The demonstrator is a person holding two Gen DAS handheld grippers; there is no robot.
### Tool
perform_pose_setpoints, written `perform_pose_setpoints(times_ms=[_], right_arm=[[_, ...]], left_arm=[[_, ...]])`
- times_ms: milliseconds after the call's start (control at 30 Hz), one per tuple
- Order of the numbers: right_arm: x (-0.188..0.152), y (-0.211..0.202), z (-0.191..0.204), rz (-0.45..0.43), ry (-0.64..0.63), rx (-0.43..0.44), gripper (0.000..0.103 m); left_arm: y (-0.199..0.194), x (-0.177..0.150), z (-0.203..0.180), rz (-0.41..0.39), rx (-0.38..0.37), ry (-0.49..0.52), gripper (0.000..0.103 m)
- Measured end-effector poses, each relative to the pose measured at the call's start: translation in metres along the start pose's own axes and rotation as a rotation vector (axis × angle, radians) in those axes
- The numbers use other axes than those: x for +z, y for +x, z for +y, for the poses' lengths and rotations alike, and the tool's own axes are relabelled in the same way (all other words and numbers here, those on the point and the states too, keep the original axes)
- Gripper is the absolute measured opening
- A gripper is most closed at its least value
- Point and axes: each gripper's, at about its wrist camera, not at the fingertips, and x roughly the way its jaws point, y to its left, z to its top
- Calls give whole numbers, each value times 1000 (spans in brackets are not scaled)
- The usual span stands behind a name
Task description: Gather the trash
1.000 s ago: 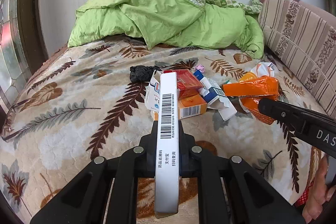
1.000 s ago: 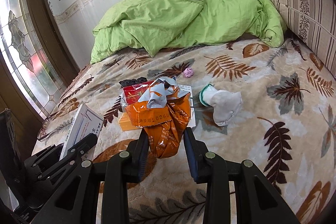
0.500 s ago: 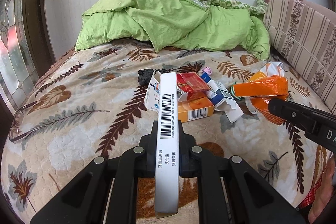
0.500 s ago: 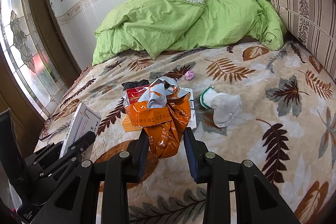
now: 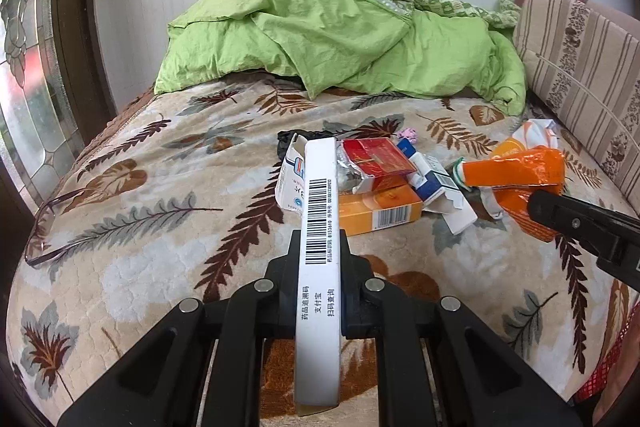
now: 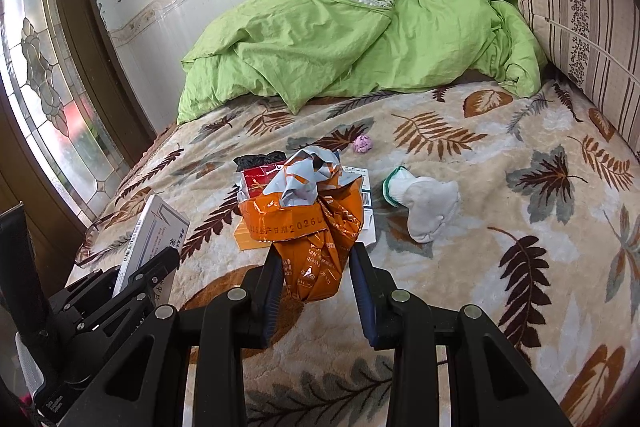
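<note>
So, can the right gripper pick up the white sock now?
Probably not yet. The right gripper is already shut on the orange wrapper. The white sock lies bare on the blanket to its right, nothing covering it, but the wrapper must go first.

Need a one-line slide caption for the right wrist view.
Right gripper clamps a crumpled orange wrapper above the leaf-print blanket.

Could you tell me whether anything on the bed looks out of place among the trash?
Yes: a white sock with a green cuff lies crumpled on the leaf-patterned blanket, just right of the pile of torn cartons. It is clothing rather than packaging, so it looks odd there.
</note>
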Motion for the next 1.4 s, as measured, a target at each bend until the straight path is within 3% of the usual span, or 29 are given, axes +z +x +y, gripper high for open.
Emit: perform_pose_setpoints(times_ms=[533, 1400], right_arm=[[0, 0, 7, 3, -19, 10, 35], [-1, -5, 4, -5, -5, 10, 35]], left_arm=[[4, -1, 19, 17, 91, -66, 13], [4, -2, 18, 21, 77, -72, 13]])
